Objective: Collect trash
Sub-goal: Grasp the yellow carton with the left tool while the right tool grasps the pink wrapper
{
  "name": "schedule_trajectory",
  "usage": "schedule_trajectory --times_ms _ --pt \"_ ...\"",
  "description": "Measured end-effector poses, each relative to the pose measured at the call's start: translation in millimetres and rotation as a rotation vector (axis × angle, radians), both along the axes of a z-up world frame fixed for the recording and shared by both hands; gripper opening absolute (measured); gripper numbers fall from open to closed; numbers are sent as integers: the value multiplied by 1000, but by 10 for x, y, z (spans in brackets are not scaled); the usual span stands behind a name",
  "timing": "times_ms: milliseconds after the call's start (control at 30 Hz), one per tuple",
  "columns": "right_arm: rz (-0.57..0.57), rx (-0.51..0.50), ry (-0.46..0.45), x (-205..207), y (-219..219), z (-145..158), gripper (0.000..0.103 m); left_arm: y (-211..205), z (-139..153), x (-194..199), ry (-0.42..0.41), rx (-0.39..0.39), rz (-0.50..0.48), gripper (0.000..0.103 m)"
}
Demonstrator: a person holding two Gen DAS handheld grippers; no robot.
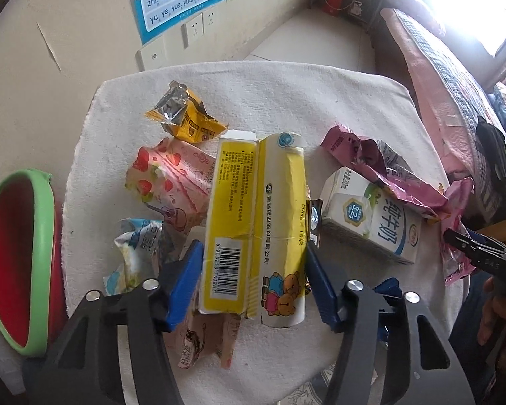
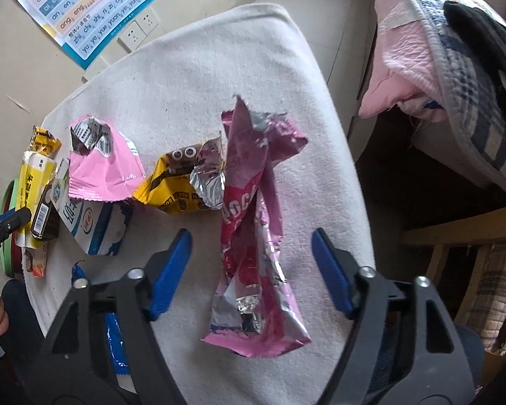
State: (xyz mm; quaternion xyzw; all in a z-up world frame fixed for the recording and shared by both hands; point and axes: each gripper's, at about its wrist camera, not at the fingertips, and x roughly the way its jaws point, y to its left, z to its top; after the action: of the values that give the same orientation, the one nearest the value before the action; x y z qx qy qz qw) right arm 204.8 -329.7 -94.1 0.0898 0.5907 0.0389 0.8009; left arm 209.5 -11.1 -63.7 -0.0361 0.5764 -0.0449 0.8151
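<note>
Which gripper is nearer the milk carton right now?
Left. The left gripper straddles the yellow box lying right beside the milk carton. The right gripper straddles the long pink wrapper, farther from the carton.

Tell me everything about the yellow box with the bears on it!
The yellow box is a flattened, creased cardboard carton, torn open at its far end. It shows cartoon bears, a barcode and printed text. It lies flat on the white towel, overlapping a strawberry wrapper, between the blue pads of the left hand-held gripper, which look to touch its sides.
</note>
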Motion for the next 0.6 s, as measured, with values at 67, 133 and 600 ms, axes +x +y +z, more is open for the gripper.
schedule_trajectory --times_ms 67,133,600 --pt "8 11 5 -8 15 -18 51 9 24 -10 -4 -6 -2 49" --pt "13 17 4 -19 33 -12 40 20 60 -20 -12 -9 -4 40" --pt "30 36 -62 -163 61 325 27 103 219 -210 -46 -75 6 24"
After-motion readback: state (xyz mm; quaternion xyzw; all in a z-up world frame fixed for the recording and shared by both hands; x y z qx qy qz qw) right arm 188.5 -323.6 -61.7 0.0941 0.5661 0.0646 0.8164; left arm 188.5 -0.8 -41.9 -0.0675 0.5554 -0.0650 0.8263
